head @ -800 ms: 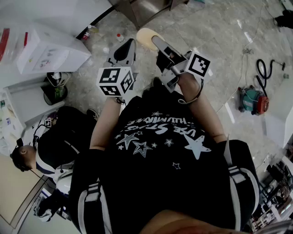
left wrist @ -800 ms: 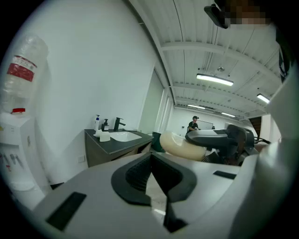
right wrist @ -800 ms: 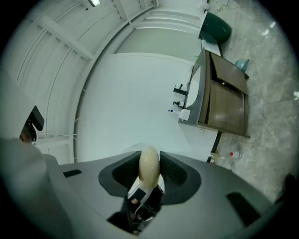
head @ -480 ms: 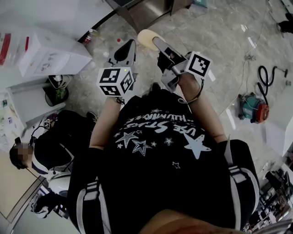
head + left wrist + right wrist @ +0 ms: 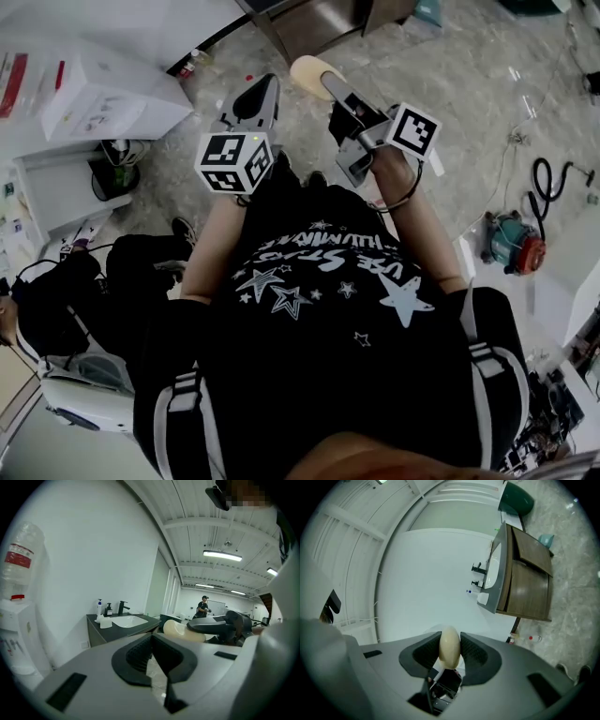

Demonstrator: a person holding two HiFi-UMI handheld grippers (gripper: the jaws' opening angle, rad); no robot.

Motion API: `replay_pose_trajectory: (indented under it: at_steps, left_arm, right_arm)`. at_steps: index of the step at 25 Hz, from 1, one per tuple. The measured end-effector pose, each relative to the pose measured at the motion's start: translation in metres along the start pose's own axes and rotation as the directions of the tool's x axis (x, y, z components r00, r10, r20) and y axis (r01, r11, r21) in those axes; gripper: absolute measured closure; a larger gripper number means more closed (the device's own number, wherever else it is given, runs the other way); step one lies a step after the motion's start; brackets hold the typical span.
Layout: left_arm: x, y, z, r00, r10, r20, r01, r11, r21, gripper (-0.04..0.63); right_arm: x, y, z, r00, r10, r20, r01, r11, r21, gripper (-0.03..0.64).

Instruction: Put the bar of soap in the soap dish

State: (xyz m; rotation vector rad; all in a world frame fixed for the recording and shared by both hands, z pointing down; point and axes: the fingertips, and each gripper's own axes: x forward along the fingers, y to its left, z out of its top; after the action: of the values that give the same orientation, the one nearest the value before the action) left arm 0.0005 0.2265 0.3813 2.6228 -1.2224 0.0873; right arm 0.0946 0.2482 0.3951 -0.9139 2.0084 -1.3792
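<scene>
A cream oval bar of soap [image 5: 309,74] sits edge-on between the pads of my right gripper [image 5: 326,84], which is shut on it and held level in front of my chest. The right gripper view shows the soap [image 5: 450,646] clamped upright between the dark pads. My left gripper [image 5: 259,97] is beside it on the left, shut with nothing in it. From the left gripper view the soap [image 5: 182,630] and the right gripper [image 5: 220,626] show at the right. A dark counter with a white sink [image 5: 123,620] stands ahead against the wall, with bottles and a small white object [image 5: 106,623] on it.
A water dispenser [image 5: 18,606] stands at the near left. A white box [image 5: 103,94], a wooden cabinet [image 5: 314,21], a teal machine with cables [image 5: 512,240] and a crouching person [image 5: 66,291] are around me on the marble floor. Another person [image 5: 203,607] stands far off.
The floor, white box and teal machine have slid in the head view as I move. Both grippers keep their pose, the soap staying in the right one.
</scene>
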Motion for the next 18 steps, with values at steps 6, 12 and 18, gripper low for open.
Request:
replay_pose_trajectory:
  at_steps: [6, 12, 18]
  left_arm:
    - [0.008, 0.011, -0.004, 1.000, 0.017, -0.001, -0.017, 1.000, -0.024, 0.584]
    - [0.038, 0.043, 0.006, 1.000, -0.006, 0.003, 0.006, 1.000, -0.027, 0.584]
    - [0.086, 0.080, 0.023, 1.000, -0.029, 0.010, 0.029, 0.999, -0.044, 0.584]
  right_arm:
    - [0.006, -0.009, 0.010, 1.000, -0.005, 0.008, 0.004, 1.000, 0.015, 0.486]
    - [0.046, -0.019, 0.031, 1.000, -0.012, 0.020, 0.012, 1.000, -0.006, 0.486]
    - [0.095, -0.030, 0.061, 0.999, -0.033, 0.014, 0.033, 0.999, 0.001, 0.486]
